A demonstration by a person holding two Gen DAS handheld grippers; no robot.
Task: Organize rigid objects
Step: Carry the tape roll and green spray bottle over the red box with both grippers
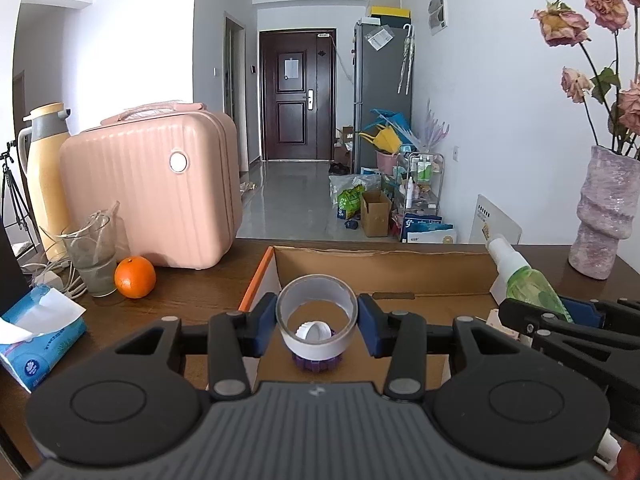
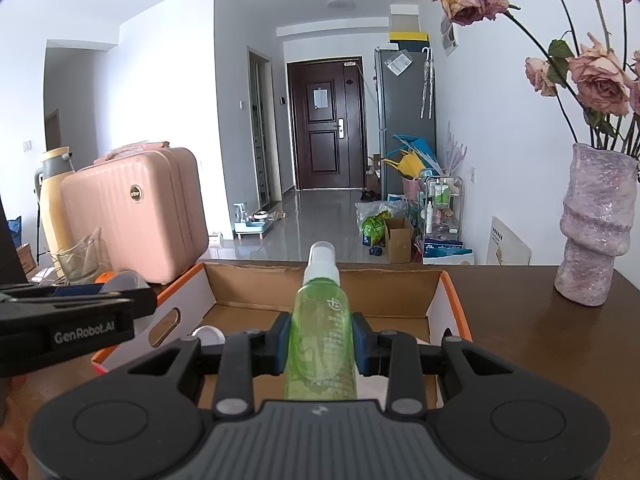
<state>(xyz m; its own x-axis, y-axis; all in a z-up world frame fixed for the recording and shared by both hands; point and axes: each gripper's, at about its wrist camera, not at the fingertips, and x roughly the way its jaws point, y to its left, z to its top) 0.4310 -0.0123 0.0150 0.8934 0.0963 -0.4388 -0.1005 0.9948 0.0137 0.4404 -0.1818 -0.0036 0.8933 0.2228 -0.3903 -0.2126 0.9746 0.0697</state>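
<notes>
At the far left of the worktop (image 1: 192,300), a blue tissue pack (image 1: 36,332) is cut off by the frame edge. Next come a cream thermos (image 1: 46,176), half hidden behind a clear glass (image 1: 94,256), then an orange (image 1: 135,277) touching the glass, with a pink suitcase (image 1: 156,188) behind them.

Further right, the left gripper (image 1: 317,316) hangs over the open cardboard box (image 1: 384,268), its fingers (image 1: 262,322) clamped on a roll of tape (image 1: 317,314) held upright on its edge. Through the roll's hole a white-and-purple item (image 1: 314,340) lies on the box floor; its lower part is hidden by the roll and it is hard to make out.

To the right, the right gripper (image 2: 320,346) holds a green spray bottle (image 2: 320,340) above the same box, fingers (image 2: 362,344) closed on its body, white nozzle pointing forward. The bottle's base is hidden behind the gripper body.

At the far right stands a purple vase (image 2: 596,232) of dried roses (image 2: 600,80), the blooms partly cropped.
</notes>
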